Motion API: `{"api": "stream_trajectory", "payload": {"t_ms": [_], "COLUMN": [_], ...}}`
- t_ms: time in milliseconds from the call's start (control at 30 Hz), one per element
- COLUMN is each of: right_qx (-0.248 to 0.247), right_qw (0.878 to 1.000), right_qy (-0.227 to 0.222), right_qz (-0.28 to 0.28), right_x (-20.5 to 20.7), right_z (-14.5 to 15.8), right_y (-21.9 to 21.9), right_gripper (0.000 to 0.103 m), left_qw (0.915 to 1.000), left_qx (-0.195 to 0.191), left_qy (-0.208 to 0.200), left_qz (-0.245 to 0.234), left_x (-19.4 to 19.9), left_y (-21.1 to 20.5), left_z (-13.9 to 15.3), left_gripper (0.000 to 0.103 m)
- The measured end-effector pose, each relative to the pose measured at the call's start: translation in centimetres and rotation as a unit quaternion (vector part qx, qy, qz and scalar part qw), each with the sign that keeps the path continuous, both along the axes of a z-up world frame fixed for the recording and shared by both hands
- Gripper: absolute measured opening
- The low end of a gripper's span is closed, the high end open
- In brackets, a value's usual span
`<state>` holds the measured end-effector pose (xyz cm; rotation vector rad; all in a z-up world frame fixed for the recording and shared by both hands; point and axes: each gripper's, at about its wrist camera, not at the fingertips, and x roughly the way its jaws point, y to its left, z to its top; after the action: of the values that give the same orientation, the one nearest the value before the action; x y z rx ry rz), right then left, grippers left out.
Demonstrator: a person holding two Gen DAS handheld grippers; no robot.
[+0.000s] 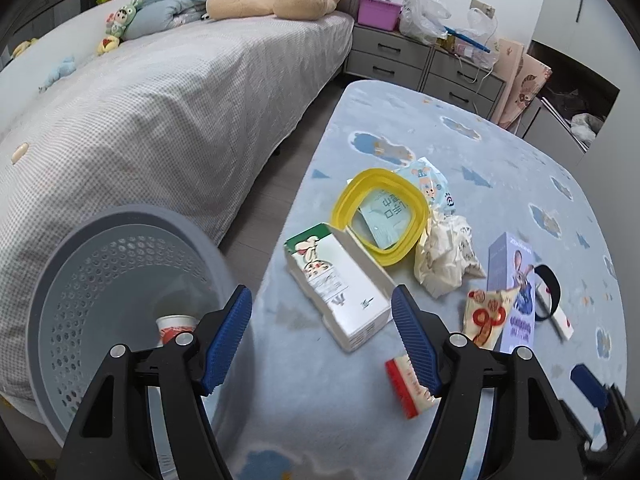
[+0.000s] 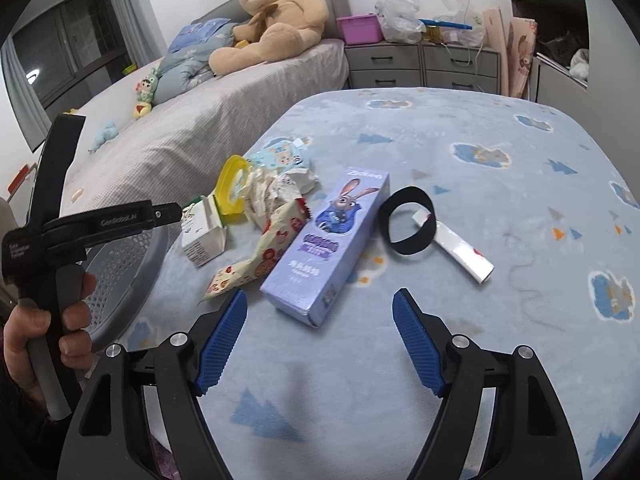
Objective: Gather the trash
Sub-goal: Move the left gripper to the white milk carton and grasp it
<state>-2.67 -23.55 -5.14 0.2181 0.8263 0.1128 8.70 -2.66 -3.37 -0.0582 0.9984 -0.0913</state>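
Trash lies on a light blue rug (image 1: 500, 168). A white milk carton (image 1: 340, 284) lies just ahead of my open, empty left gripper (image 1: 322, 300), with a small red and white wrapper (image 1: 408, 388) by its right finger. Beyond are a yellow ring lid (image 1: 378, 216), crumpled paper (image 1: 444, 260), a snack wrapper (image 1: 486, 316) and a purple box (image 1: 516, 292). A grey perforated bin (image 1: 116, 292) at the left holds a cup (image 1: 174, 328). My right gripper (image 2: 320, 304) is open and empty just short of the purple box (image 2: 332, 240).
A bed (image 1: 152, 120) with a teddy bear (image 2: 276, 16) runs along the left. Grey drawers (image 2: 420, 64) stand at the back. A black band (image 2: 408, 220) and a white strip (image 2: 460, 246) lie right of the purple box. The left tool (image 2: 60, 232) shows in the right wrist view.
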Motion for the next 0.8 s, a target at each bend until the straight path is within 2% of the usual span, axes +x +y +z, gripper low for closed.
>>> {"api": "stream_trajectory", "payload": {"t_ms": [400, 567, 800], "right_qx": [0.012, 0.015, 0.016], "right_qw": [1.0, 0.999, 0.999], "right_qy": [0.015, 0.019, 0.02], "right_qz": [-0.021, -0.021, -0.022], "right_x": [1.1, 1.5, 1.7], "right_z": [-0.8, -1.0, -1.2], "right_y": [-2.3, -2.5, -2.6], "right_gripper": [0.074, 0.074, 0.074], "left_qw": [0.9984, 0.9975, 0.9971], "left_qx": [0.008, 0.024, 0.02], "left_qy": [0.043, 0.051, 0.061], "left_qz": [0.036, 0.044, 0.042], "left_x": [3.9, 4.4, 4.3], "left_y": [-1.9, -2.2, -1.7], "left_z": [-1.8, -2.7, -3.5], "left_gripper": [0.069, 0.069, 0.069]}}
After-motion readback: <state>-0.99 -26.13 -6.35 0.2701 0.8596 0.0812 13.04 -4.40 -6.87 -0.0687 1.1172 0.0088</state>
